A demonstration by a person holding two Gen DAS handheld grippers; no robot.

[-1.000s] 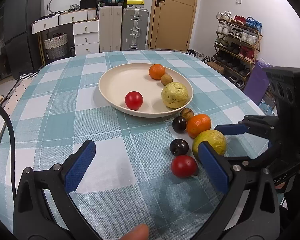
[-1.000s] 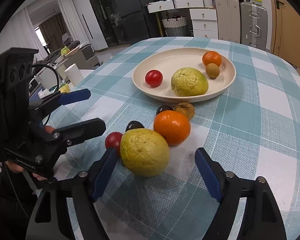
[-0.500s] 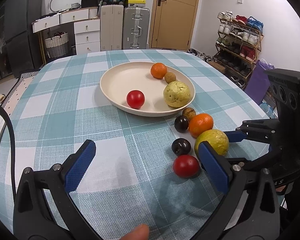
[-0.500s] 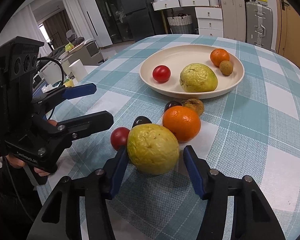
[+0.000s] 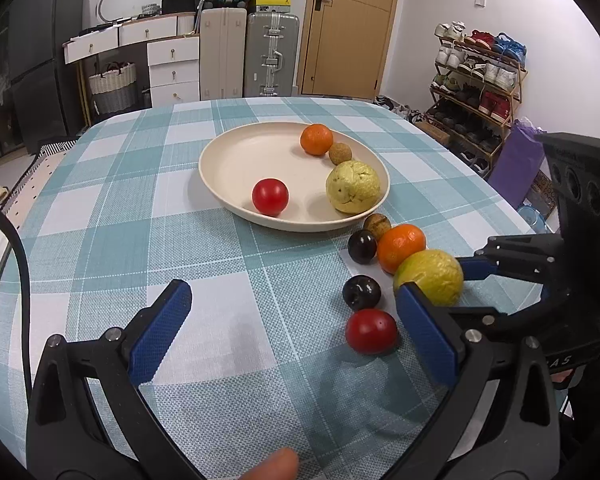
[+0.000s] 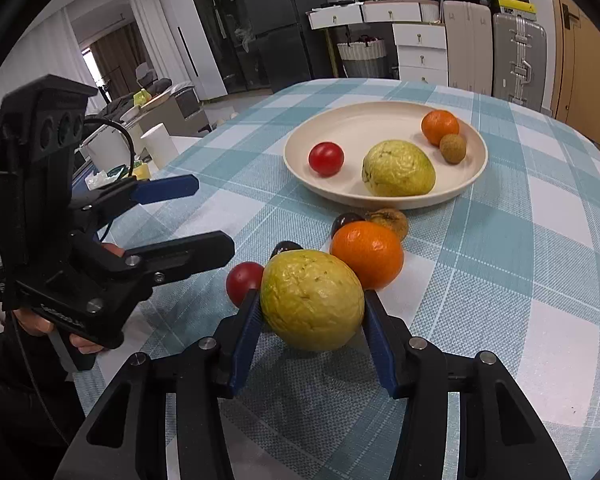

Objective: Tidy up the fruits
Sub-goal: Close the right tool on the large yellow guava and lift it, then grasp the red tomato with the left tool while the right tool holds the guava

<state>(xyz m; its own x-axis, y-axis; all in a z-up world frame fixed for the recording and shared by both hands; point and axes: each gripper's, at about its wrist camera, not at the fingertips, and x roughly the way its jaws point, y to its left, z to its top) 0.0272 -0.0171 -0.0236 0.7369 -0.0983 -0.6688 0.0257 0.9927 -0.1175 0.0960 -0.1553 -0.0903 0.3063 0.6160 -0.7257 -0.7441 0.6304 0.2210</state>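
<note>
My right gripper [image 6: 311, 308] is closing its jaws around a yellow-green guava [image 6: 312, 300] on the cloth, and both blue pads touch its sides. Right behind the guava lie an orange [image 6: 368, 254], a red tomato [image 6: 242, 280], two dark plums [image 5: 361, 291] and a brown fruit [image 5: 377, 225]. Farther back, the cream plate [image 6: 300, 136] holds a tomato [image 6: 326, 159], a second guava [image 6: 398, 168], an orange [image 6: 440, 127] and a small brown fruit [image 6: 453, 148]. My left gripper [image 5: 292, 300] hovers open left of the loose fruits with nothing gripped.
The table has a teal and white checked cloth [image 5: 112, 216]. Beyond its far edge stand suitcases [image 5: 272, 56], white drawers [image 5: 172, 68] and a shoe rack [image 5: 476, 88]. A fingertip [image 5: 276, 466] shows at the bottom of the left wrist view.
The right gripper's jaws have drawn in from wide apart until both pads reach the guava's sides. The left gripper has stayed open in the same spot.
</note>
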